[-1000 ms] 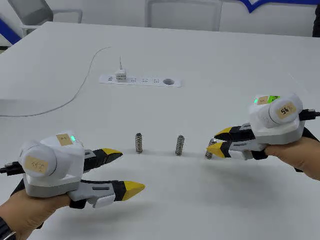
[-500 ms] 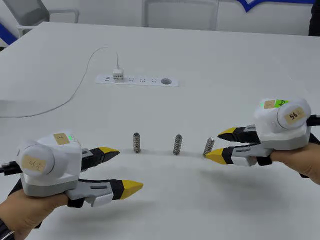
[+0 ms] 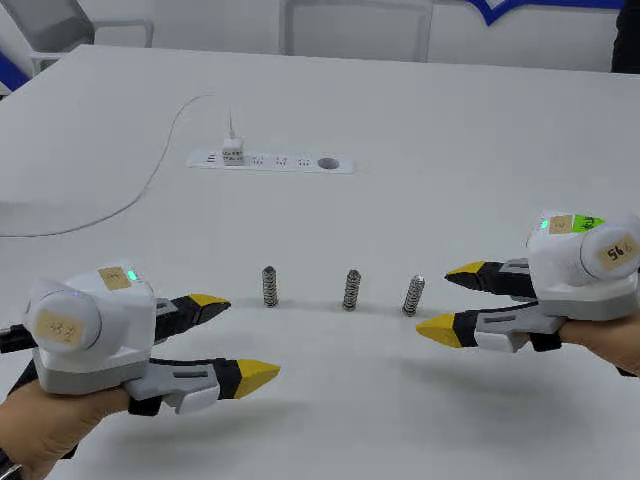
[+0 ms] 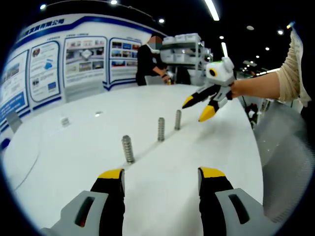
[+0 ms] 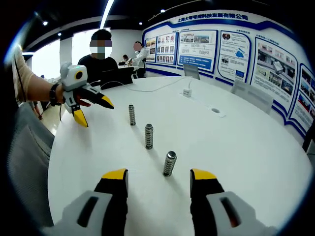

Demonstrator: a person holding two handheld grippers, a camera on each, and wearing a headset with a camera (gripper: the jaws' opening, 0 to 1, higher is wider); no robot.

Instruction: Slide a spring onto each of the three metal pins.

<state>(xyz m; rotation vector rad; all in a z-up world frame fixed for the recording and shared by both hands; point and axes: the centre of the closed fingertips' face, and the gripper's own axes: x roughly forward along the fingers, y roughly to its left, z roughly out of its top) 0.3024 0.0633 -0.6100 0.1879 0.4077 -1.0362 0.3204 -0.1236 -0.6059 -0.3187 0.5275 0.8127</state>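
Note:
Three upright metal pins stand in a row on the white table, each with a spring around it: the left spring (image 3: 269, 286), the middle spring (image 3: 351, 289) and the right spring (image 3: 413, 295), which leans a little. My left gripper (image 3: 232, 339) is open at the lower left, short of the left spring (image 4: 128, 148). My right gripper (image 3: 455, 300) is open just right of the right spring (image 5: 169, 163), with nothing between its jaws.
A white power strip (image 3: 271, 160) with a plugged-in charger and a cable running left lies farther back on the table (image 3: 480, 150). Chairs stand behind the far edge. A person stands in the background of the left gripper view.
My right gripper has opened, let go of the right spring and drawn back to the right. The spring stays on its pin. The left gripper has hardly moved.

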